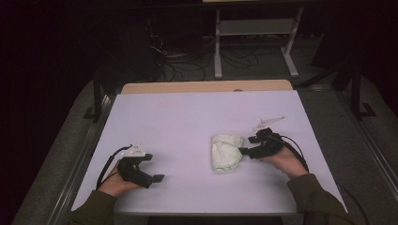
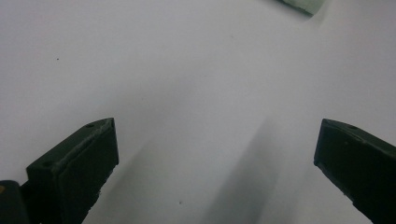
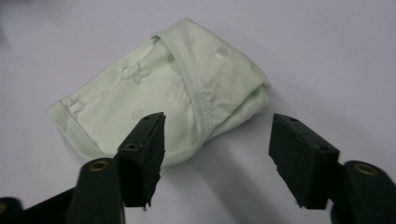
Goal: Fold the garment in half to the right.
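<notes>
- A folded pale green cloth (image 1: 226, 152) lies on the white tabletop (image 1: 187, 122), right of the middle and somewhat nearer the front edge than the back edge.
- In the right gripper view the cloth (image 3: 163, 98) shows a stitched hem and a faint woven pattern; it is folded into a compact bundle, one hemmed edge running across its top.
- The right gripper (image 1: 244, 151), held in the person's right hand (image 1: 281, 159), points toward the cloth from the cloth's right side, with its tips at the cloth's edge.
- Its jaws are released and stand apart. In the right gripper view (image 3: 217, 140) one jaw overlaps the near edge of the cloth and the other is over bare tabletop; the pads press on nothing.
- Whether that one jaw actually touches the fabric is hard to say; it may only be in front of it.
- The left gripper (image 1: 157, 178), in the person's left hand (image 1: 119, 180), rests near the front left corner of the tabletop, well apart from the cloth.
- Its jaws are wide open in the left gripper view (image 2: 217, 154), with only bare tabletop between them.
- A corner of the cloth (image 2: 303, 4) shows at the top edge of that view.
</notes>
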Demonstrator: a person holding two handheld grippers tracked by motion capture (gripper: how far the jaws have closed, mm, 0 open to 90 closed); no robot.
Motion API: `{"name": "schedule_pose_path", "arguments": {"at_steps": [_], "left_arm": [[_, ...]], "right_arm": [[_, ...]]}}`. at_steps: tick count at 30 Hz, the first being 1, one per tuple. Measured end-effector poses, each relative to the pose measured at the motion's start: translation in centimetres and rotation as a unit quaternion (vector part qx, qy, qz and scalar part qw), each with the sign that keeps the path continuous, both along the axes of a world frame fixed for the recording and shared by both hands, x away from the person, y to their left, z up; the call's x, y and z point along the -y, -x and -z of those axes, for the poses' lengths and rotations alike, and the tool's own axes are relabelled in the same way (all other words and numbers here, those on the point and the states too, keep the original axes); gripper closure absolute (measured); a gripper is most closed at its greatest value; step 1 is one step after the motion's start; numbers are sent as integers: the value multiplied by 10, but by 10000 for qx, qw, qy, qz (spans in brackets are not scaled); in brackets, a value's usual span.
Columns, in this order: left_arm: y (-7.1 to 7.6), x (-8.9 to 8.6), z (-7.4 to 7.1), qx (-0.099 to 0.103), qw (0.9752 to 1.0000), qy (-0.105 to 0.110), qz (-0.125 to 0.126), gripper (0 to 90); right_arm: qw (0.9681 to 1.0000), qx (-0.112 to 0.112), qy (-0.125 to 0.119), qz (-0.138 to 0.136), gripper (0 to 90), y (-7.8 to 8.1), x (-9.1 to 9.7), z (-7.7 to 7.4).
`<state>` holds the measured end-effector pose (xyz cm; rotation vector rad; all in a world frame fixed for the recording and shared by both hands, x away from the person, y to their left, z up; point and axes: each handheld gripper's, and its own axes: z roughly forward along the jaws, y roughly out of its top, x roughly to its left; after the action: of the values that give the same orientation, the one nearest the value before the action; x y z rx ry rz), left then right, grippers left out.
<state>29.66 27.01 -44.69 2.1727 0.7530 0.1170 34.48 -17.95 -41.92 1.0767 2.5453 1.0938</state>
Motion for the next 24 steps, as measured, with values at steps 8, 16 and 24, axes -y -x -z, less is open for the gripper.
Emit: {"name": "schedule_pose_path", "arguments": {"at_steps": [8, 16, 24], "left_arm": [[-1, -3, 1, -25, 10000, -12, -30, 0], [-1, -1, 0, -8, 10000, 38, -21, 0], [-1, -1, 0, -17, 10000, 34, -37, 0]], "right_arm": [[9998, 169, 0, 103, 178, 21, 2, 6], [9990, 250, -13, 381, 90, 35, 7, 14], [9986, 306, -16, 422, 26, 49, 14, 17]]}}
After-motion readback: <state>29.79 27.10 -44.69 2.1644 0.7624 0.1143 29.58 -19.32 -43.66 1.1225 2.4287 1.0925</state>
